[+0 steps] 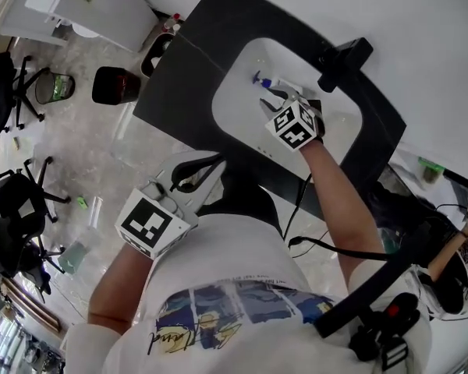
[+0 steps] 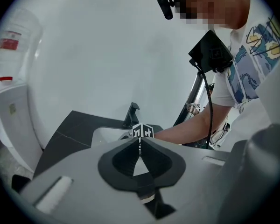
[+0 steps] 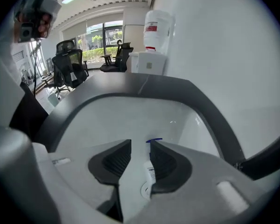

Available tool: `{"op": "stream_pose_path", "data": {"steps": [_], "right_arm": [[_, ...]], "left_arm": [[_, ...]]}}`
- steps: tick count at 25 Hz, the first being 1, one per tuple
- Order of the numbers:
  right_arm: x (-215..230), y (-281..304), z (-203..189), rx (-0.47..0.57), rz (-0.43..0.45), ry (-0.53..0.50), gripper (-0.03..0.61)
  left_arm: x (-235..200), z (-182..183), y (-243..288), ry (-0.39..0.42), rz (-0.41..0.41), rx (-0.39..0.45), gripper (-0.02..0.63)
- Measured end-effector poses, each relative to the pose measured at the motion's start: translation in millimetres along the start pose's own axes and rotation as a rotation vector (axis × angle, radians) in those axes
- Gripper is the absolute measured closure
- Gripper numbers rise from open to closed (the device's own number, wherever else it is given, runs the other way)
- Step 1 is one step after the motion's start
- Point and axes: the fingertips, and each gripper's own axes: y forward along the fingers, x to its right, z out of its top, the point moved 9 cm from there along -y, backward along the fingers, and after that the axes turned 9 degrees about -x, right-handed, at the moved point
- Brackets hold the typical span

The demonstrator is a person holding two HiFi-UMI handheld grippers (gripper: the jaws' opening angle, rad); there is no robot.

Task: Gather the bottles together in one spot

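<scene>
A small white bottle (image 1: 278, 83) with a blue cap lies on its side in the white sink (image 1: 232, 111) of a dark counter (image 1: 189, 72). My right gripper (image 1: 275, 93) reaches down into the basin over it. In the right gripper view the bottle (image 3: 150, 171) lies between the jaws, against the right one, with bare basin showing between it and the left one. This right gripper (image 3: 139, 143) is open. My left gripper (image 1: 217, 160) hangs off the counter's near edge by the person's body. Its jaws meet at the tips with nothing between them; the left gripper (image 2: 140, 140) is shut.
A black faucet (image 1: 342, 61) stands at the sink's far side, close to my right gripper. A water dispenser (image 3: 156, 29) stands past the counter's end. Office chairs (image 1: 15, 88) and a black bin (image 1: 114, 85) stand on the floor to the left.
</scene>
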Motion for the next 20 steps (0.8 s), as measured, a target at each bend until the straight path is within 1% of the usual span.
{"op": "stream_pose_path", "data": {"steps": [5, 8, 11, 13, 16, 20], "right_arm": [[17, 35, -1, -0.048, -0.003, -0.044, 0.456], [24, 53, 0, -0.088, 0.010, -0.071, 0.456], [29, 70, 0, -0.137, 0.018, -0.117, 0.454], [31, 79, -1, -0.167, 0.019, -0.138, 0.447], [33, 89, -3, -0.200, 0.018, -0.159, 0.436], [35, 97, -6, -0.240, 0.009, -0.167, 0.436]], "left_arm": [[-6, -1, 2, -0.028, 0.049, -0.009, 0.603], [-8, -6, 2, -0.067, 0.076, -0.007, 0.603], [-10, -7, 4, -0.107, 0.086, -0.004, 0.603], [-11, -7, 5, -0.112, 0.089, -0.001, 0.603], [-14, -7, 7, -0.122, 0.094, -0.007, 0.603], [-16, -9, 8, -0.142, 0.102, -0.006, 0.603]]}}
